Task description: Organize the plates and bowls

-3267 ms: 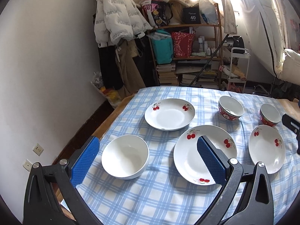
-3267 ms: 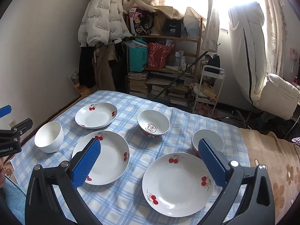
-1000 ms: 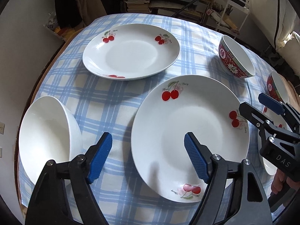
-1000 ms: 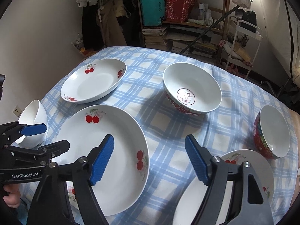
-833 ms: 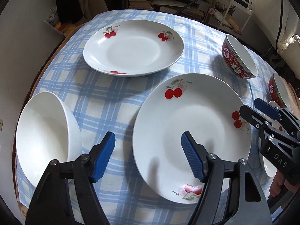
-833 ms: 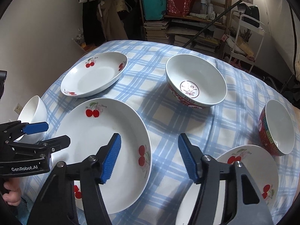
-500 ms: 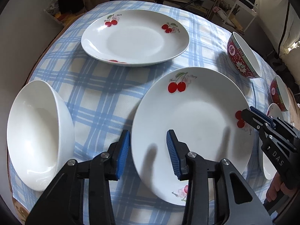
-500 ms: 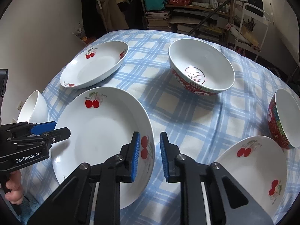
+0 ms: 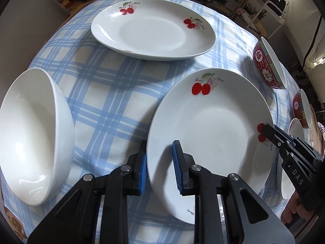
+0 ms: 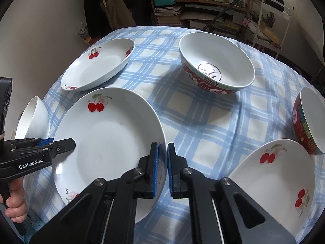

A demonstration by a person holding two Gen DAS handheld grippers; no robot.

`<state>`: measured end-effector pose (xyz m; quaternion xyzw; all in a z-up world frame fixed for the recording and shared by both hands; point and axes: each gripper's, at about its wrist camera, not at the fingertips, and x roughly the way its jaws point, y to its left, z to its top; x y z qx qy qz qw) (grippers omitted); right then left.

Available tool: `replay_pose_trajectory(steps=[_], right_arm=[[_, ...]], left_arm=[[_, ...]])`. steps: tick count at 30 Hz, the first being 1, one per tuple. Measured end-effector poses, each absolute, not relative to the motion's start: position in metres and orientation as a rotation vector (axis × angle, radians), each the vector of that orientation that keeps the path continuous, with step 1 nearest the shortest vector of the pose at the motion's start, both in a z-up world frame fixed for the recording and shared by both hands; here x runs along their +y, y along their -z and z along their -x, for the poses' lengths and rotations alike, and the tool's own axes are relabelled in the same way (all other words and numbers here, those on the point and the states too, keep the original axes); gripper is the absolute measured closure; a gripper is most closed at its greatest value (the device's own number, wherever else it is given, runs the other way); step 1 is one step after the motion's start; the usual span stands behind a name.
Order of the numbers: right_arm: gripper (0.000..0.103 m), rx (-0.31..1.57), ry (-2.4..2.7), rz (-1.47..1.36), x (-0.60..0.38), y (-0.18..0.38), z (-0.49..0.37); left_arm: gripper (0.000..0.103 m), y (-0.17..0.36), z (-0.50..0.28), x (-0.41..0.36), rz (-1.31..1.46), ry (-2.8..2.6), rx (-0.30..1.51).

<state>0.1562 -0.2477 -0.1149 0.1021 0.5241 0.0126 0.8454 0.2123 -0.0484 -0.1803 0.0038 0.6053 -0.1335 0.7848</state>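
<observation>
We see a plain pale wall (image 10: pixel 50 16), a wooden shelf (image 10: pixel 203 2) crowded with books and bags, and a white wire rack (image 10: pixel 272 18) beside it.

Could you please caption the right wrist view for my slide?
Both tongs grip opposite rims of the large white cherry-printed plate.

A tablecloth (image 9: pixel 113 93) is showing a blue and white plaid pattern; a large plate (image 9: pixel 211 134) on it is showing white with red cherries and green leaves at its rim; two more plates, a far plate (image 9: pixel 152 30) and a near plate (image 10: pixel 274 174), are wearing the same cherry print; a plain bowl (image 9: pixel 30 142) is showing all white; two bowls, a big one (image 10: pixel 217 69) and a small one (image 10: pixel 308 122), are showing white inside and red with patterned bands outside; both grippers, left gripper (image 9: pixel 159 167) and right gripper (image 10: pixel 162 167), are showing black frames with blue pads.
</observation>
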Motion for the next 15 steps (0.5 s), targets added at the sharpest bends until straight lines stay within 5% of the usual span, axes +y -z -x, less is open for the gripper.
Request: replay_pose_trajectory(steps=[15], right_arm=[[0.093, 1.137, -0.017, -0.283, -0.246, 0.107, -0.129]], left_arm=[[0.081, 0.161, -0.19, -0.047, -0.046, 0.318, 1.282]])
